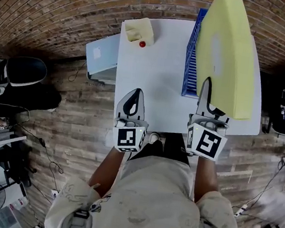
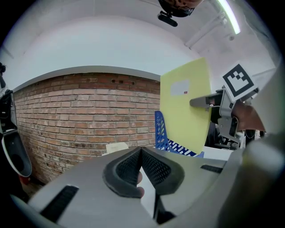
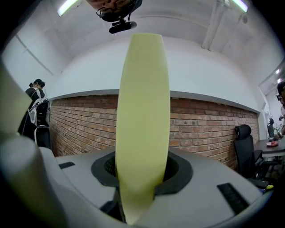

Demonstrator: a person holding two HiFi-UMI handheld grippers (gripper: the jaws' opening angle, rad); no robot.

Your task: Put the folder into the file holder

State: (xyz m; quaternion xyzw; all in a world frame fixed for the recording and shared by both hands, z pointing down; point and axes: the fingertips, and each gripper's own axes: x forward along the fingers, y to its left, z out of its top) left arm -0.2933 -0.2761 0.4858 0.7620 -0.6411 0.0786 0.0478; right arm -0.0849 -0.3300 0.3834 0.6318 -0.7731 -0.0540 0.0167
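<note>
A pale yellow folder stands on edge in the air over the right side of the white table, with my right gripper shut on its near edge. In the right gripper view the folder fills the middle, clamped between the jaws. The blue file holder sits on the table just left of and below the folder, partly hidden by it. The folder and the file holder also show in the left gripper view. My left gripper hovers at the table's near edge, shut on nothing.
A cream box and a small red object sit at the table's far left corner. A light blue box stands beside the table on the left. A brick floor surrounds it, with a black chair at the left.
</note>
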